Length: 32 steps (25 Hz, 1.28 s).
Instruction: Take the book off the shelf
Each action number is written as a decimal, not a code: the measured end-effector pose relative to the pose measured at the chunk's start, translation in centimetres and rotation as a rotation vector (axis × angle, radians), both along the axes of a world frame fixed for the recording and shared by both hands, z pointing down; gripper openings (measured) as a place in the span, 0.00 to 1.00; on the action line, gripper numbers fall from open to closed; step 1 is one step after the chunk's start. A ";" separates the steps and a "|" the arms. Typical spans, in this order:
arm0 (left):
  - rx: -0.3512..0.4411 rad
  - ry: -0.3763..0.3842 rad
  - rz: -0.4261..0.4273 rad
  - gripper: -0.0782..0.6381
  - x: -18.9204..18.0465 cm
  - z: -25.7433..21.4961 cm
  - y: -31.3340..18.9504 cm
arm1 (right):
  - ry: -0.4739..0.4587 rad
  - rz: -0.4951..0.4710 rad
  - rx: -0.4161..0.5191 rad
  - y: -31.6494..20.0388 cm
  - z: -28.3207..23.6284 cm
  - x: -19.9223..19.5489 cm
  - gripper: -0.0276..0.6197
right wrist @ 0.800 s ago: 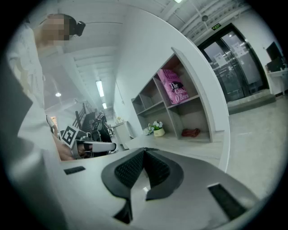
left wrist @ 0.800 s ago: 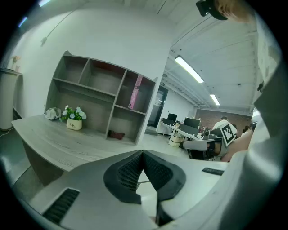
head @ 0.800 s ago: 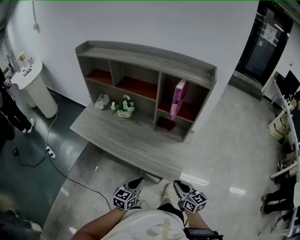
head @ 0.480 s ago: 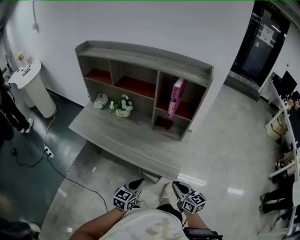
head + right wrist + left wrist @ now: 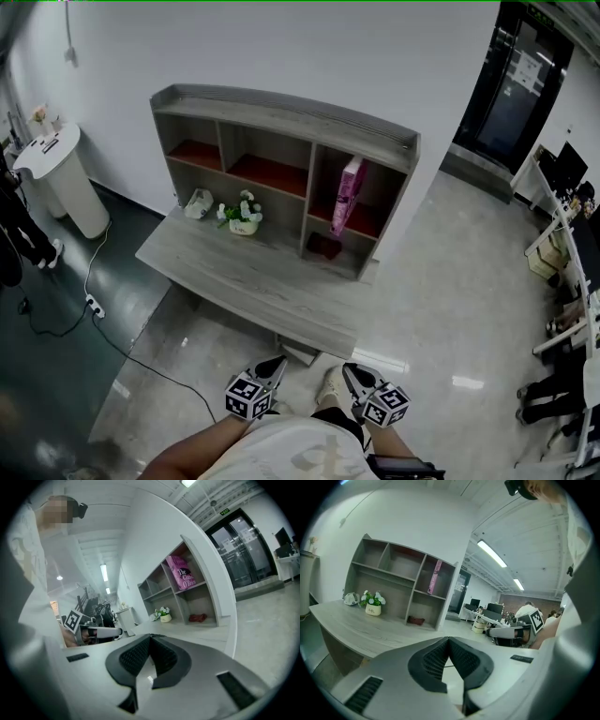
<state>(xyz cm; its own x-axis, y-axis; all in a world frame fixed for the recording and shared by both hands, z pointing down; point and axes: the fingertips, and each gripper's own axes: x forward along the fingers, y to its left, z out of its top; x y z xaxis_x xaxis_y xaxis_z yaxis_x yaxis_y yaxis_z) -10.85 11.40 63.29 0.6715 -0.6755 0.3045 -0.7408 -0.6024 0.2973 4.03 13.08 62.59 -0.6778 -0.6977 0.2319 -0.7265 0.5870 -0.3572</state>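
Note:
A pink book (image 5: 349, 195) leans upright in the upper right compartment of the grey shelf unit (image 5: 281, 117); it also shows as the pink book (image 5: 437, 576) and the pink book (image 5: 182, 572). My left gripper (image 5: 277, 361) and right gripper (image 5: 347, 368) are held low near my body, well short of the desk. Both stand shut with nothing between the jaws, left gripper (image 5: 449, 639) and right gripper (image 5: 150, 637) tips touching.
A grey desk top (image 5: 234, 281) extends in front of the shelf, carrying a small flower pot (image 5: 243, 212) and a pale object (image 5: 197, 202). A dark red item (image 5: 324, 247) lies in the lower right compartment. A white stand (image 5: 58, 178) and floor cable (image 5: 103, 319) are left.
The head view has drifted slightly, so the shelf sits a little further left. Both grippers stay low and shut.

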 end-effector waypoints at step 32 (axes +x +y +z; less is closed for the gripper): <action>-0.041 0.035 -0.012 0.11 -1.7 0.4 -0.1 | 0.005 0.040 -0.056 0.2 0.8 -1.1 0.05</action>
<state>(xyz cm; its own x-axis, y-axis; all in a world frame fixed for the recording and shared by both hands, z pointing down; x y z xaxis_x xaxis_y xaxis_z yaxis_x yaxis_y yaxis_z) -12.54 11.26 63.65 0.6742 -0.6710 0.3086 -0.7365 -0.5802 0.3478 2.94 13.31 63.41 -0.6481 -0.7102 0.2749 -0.7510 0.5363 -0.3851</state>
